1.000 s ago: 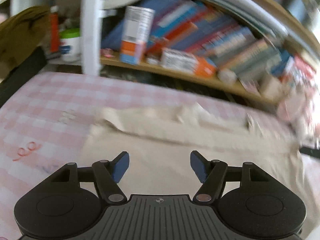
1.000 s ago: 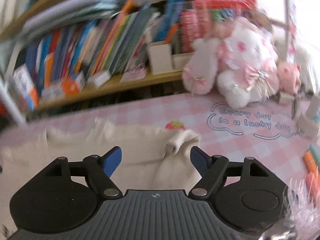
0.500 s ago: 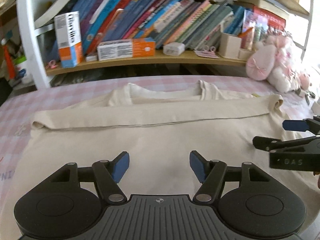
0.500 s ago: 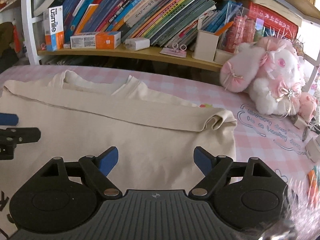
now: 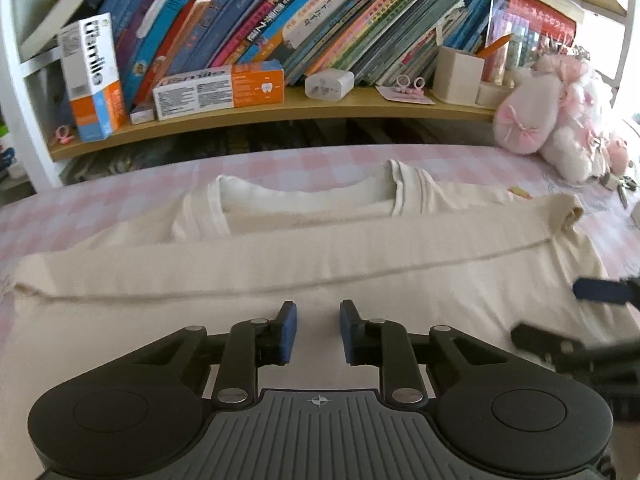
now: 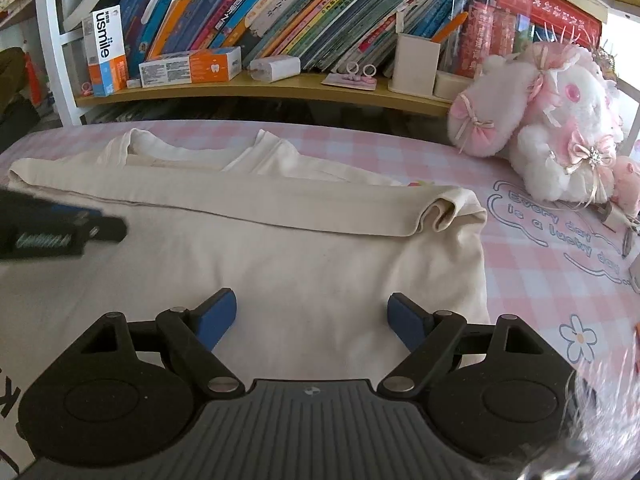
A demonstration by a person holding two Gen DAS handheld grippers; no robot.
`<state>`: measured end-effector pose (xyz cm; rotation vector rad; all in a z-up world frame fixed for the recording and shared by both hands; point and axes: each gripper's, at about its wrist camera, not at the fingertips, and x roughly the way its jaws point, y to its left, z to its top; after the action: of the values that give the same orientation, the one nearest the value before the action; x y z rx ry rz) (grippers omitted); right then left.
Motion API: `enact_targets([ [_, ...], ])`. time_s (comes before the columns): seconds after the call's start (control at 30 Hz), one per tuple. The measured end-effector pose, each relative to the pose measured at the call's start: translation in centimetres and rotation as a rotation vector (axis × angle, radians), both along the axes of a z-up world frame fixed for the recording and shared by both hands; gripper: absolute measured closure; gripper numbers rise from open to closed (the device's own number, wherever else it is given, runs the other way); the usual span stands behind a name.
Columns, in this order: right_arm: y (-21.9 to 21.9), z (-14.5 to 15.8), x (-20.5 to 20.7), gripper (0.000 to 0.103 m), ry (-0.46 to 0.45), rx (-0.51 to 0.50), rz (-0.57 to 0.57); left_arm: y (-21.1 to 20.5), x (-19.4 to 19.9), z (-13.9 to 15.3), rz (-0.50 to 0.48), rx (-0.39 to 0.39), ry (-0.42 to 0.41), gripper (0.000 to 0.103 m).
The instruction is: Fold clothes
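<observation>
A cream T-shirt (image 5: 304, 256) lies flat on the pink checked surface, neckline at the far side, with both sleeves folded in as a band across the chest. It also shows in the right wrist view (image 6: 304, 248). My left gripper (image 5: 318, 330) hovers over the shirt's lower middle, its jaws narrowed to a small gap with nothing between them. My right gripper (image 6: 310, 314) is open and empty above the shirt's lower right part. The right gripper also shows at the right edge of the left wrist view (image 5: 580, 320), and the left gripper at the left edge of the right wrist view (image 6: 52, 228).
A wooden shelf (image 5: 280, 108) with books and boxes runs behind the surface. A pink plush toy (image 6: 552, 128) sits at the far right. Small items (image 6: 624, 232) lie by the right edge. The pink checked cloth (image 6: 540, 280) carries printed writing.
Both grippers have swung from the sides to face the shirt squarely and moved closer to it. The left gripper's jaws have narrowed from wide open to a small gap. The right gripper stays open.
</observation>
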<state>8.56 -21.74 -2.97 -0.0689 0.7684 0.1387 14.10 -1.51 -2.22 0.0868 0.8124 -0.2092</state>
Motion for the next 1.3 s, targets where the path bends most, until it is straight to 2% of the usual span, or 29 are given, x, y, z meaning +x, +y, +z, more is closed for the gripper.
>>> enact_targets([
  [0.2,-0.1,0.0,-0.1,0.021,-0.001,0.006,0.01,-1.0,2.4,0.7,-0.032,0.085,0.006,0.08],
  [0.3,-0.1,-0.1,-0.2,0.021,-0.009,0.008,0.011,-0.8,5.4,1.3,-0.029,0.099,-0.004,0.079],
  [0.33,-0.1,-0.1,-0.3,0.021,-0.01,0.008,0.011,-1.0,6.8,1.6,-0.03,0.108,-0.011,0.075],
  [0.37,-0.1,-0.1,-0.2,0.021,-0.011,0.009,0.01,-1.2,8.5,1.9,-0.018,0.115,-0.017,0.073],
  [0.43,-0.1,-0.1,-0.2,0.021,-0.009,0.008,0.01,-0.5,11.9,2.6,0.071,0.109,-0.01,0.074],
  [0.5,-0.1,0.0,-0.1,0.021,-0.002,0.008,0.011,1.0,13.6,3.7,0.161,0.058,-0.016,0.074],
  [0.6,0.0,0.0,-0.1,0.021,0.003,0.01,0.016,3.7,12.6,5.2,0.203,-0.086,-0.062,0.074],
  [0.67,-0.1,-0.1,-0.1,0.021,0.004,0.012,0.021,4.7,10.7,5.4,0.152,-0.117,-0.079,0.074],
  [0.8,-0.2,0.1,0.1,0.022,0.019,0.015,0.031,5.8,5.7,4.6,0.061,-0.067,-0.07,0.074],
  [0.87,-0.2,0.4,0.3,0.029,0.017,0.011,0.046,6.6,2.8,4.1,0.048,-0.068,-0.066,0.074],
  [0.93,-0.3,0.7,0.9,0.029,0.002,-0.002,0.072,7.3,0.9,3.6,0.035,-0.057,-0.053,0.074],
  [1.07,-1.8,0.8,4.5,0.03,0.062,0.056,0.057,8.4,-2.8,2.5,0.05,-0.025,-0.025,0.074],
  [1.17,-3.6,1.2,8.6,0.03,0.047,0.049,-0.001,9.7,-4.5,2.0,0.095,-0.041,0.003,0.074],
  [1.3,-6.3,2.5,11.6,0.031,-0.035,-0.059,-0.187,11.6,-5.6,1.6,0.137,-0.026,0.016,0.074],
])
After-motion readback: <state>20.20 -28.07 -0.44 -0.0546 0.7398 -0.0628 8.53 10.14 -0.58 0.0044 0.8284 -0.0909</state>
